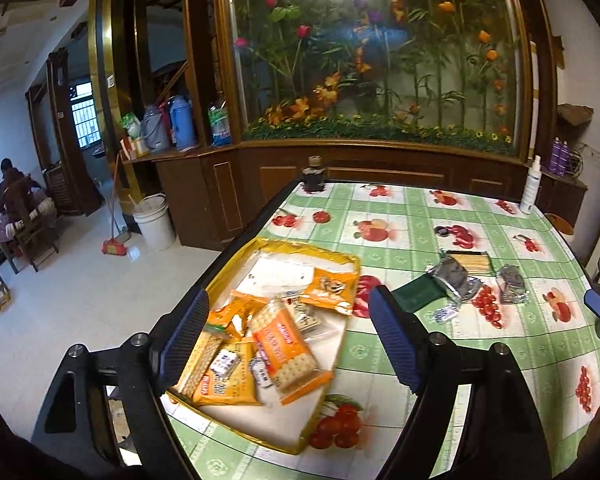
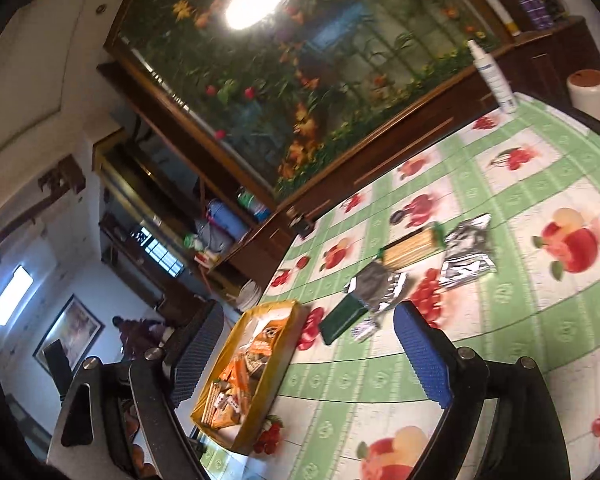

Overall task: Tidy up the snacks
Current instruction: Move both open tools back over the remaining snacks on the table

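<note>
A yellow-rimmed tray (image 1: 342, 257) sits at the table's left edge, holding several orange cracker packs (image 1: 288, 350) and small sweets. My left gripper (image 1: 288, 336) is open and empty above the tray. Loose snacks lie mid-table: a green packet (image 1: 414, 294), a silver foil pack (image 1: 454, 278), a cracker sleeve (image 1: 470, 262), a second foil pack (image 1: 512, 284) and a small blue-white sweet (image 1: 444, 314). My right gripper (image 2: 308, 356) is open and empty, tilted, between the tray (image 2: 284, 356) and the green packet (image 2: 342, 320). The foil packs (image 2: 468, 256) lie beyond.
The table has a green fruit-print cloth (image 1: 440, 360). A white spray bottle (image 1: 530, 188) stands at the far right corner, a dark jar (image 1: 314, 174) at the far left corner. A wooden cabinet with flowers (image 1: 380, 80) is behind. The floor drops off left of the tray.
</note>
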### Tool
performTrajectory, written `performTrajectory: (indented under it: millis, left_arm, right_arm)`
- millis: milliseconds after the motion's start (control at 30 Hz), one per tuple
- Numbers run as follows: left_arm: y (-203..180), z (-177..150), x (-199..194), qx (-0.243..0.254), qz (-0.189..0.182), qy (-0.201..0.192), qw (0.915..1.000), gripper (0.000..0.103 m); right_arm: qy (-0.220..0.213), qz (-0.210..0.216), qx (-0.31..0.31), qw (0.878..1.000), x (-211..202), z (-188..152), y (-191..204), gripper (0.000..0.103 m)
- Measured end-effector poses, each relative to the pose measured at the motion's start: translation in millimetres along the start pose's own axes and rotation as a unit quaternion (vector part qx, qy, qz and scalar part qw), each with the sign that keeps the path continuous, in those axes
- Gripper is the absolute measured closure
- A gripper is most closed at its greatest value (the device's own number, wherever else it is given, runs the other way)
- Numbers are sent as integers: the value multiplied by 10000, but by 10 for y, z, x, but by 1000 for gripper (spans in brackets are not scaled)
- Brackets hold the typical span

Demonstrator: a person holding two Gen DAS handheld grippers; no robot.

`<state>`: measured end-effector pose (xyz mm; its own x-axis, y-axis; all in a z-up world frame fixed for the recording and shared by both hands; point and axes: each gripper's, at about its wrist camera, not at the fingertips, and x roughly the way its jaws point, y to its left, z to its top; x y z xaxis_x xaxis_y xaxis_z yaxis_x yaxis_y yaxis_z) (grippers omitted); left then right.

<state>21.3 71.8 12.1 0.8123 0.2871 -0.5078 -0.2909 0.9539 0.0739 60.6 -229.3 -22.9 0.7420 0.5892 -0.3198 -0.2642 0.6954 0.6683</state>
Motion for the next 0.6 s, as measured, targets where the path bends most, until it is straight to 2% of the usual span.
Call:
performTrajectory:
  millis: [300, 500, 600]
  left_arm:
    - [-288, 1, -62, 190, -327, 87, 9992, 19]
    - [-464, -69, 186, 256, -906, 511, 9942, 19]
    - [-647, -85, 403, 520, -1127, 691, 9899, 19]
  right_arm:
    - [-176, -312, 110, 9993, -350, 34, -289, 11]
    - [-16, -720, -58, 9974, -282, 28, -361, 11]
    - [173, -1031, -246, 9942, -129, 23, -395, 11]
